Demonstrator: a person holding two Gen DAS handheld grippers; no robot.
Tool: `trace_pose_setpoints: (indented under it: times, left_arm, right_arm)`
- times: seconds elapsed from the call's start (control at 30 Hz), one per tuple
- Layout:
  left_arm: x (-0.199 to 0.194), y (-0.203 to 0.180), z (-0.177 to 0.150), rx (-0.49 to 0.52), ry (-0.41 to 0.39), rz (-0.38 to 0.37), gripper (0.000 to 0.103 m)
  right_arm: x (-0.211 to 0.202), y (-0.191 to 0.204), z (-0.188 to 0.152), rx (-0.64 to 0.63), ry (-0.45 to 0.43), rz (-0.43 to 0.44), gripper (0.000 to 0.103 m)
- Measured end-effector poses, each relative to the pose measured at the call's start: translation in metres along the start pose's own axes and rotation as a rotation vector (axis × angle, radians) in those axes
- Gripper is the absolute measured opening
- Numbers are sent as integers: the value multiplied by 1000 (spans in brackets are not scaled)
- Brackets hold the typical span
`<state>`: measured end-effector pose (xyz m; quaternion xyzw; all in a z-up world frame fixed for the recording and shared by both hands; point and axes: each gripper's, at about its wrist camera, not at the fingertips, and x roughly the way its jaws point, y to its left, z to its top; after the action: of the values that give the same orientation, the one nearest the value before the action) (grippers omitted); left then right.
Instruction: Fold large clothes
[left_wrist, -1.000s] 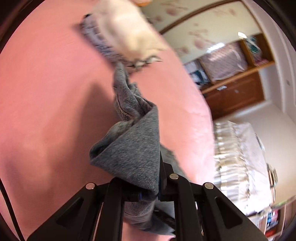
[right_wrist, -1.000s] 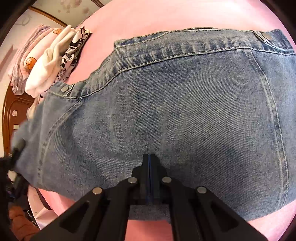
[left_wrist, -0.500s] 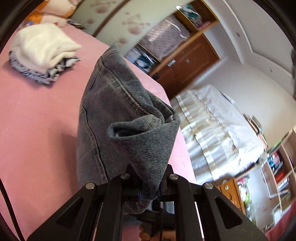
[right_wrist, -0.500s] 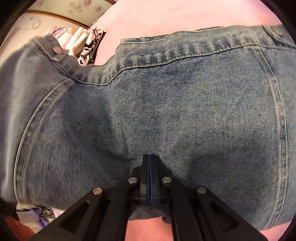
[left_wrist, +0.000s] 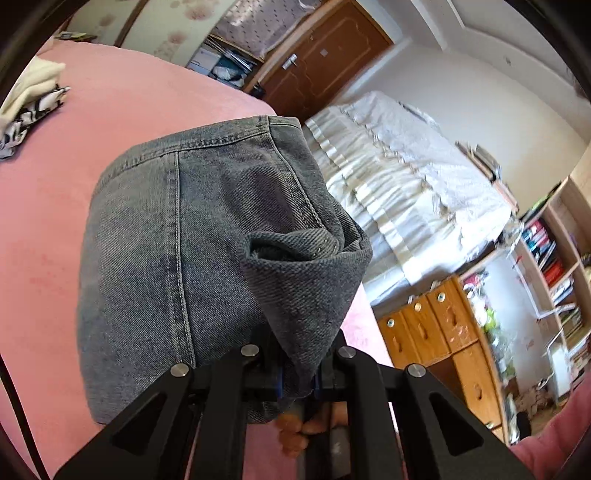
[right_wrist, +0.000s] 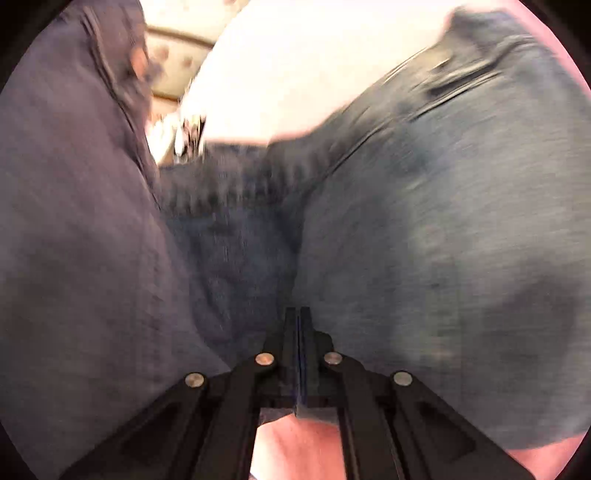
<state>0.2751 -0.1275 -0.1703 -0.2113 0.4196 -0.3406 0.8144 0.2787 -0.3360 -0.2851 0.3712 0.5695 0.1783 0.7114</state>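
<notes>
From my left wrist camera, my left gripper (left_wrist: 297, 373) is clenched on a folded corner of the jeans (left_wrist: 192, 266), the grey-blue denim pinched between my fingers at six o'clock and rising as a cone-shaped bunch just above them. The rest of the jeans spreads toward ten and eleven o'clock, a double-stitched seam running down the middle and a hem edge across the top. It hangs over the pink bedspread (left_wrist: 55, 206), which fills the nine o'clock side. At ten o'clock, near the rim, lies a pile of clothes (left_wrist: 26, 99), cream on top and black-and-white print beneath. Toward two o'clock stands a second bed with a pale ruffled cover (left_wrist: 399, 177); a wooden door (left_wrist: 325, 55) is at twelve, a wooden cabinet (left_wrist: 436, 332) at four.

From my right wrist camera, everything is smeared by motion blur. My right gripper (right_wrist: 299, 332) is pressed fully together at six o'clock, its tips meeting the denim; I cannot tell whether cloth is caught between them. The jeans (right_wrist: 443, 229) fill nearly the whole frame, waistband toward one o'clock, a darker fold at nine.
</notes>
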Motion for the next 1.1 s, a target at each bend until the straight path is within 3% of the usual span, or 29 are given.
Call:
trace_pose_setpoints:
  times: [0.2, 0.4, 0.67, 0.83, 0.9, 0.97, 1.03, 1.1]
  left_arm:
    - [42, -22, -23, 48, 88, 42, 8]
    - [88, -34, -47, 69, 170, 94, 9]
    - [143, -36, -75, 140, 291, 303, 10]
    - [174, -35, -84, 120, 335, 412, 15]
    - [175, -44, -83, 117, 339, 420, 28]
    - [171, -53, -80, 112, 356, 396, 58]
    - [159, -64, -77, 103, 381, 366, 77]
    - [147, -76, -66, 110, 386, 342, 78]
  right_arm:
    - [-74, -39, 16, 11, -106, -45, 0]
    - [-138, -78, 18, 2, -176, -180, 0]
    - [-206, -110, 12, 16, -267, -340, 0]
    - [-210, -103, 32, -11, -277, -343, 0]
    - [-214, -102, 36, -30, -273, -348, 0]
    - [-215, -98, 39, -42, -257, -345, 0]
    - [-221, -98, 39, -56, -239, -345, 0]
    - [-216, -88, 43, -86, -221, -344, 0]
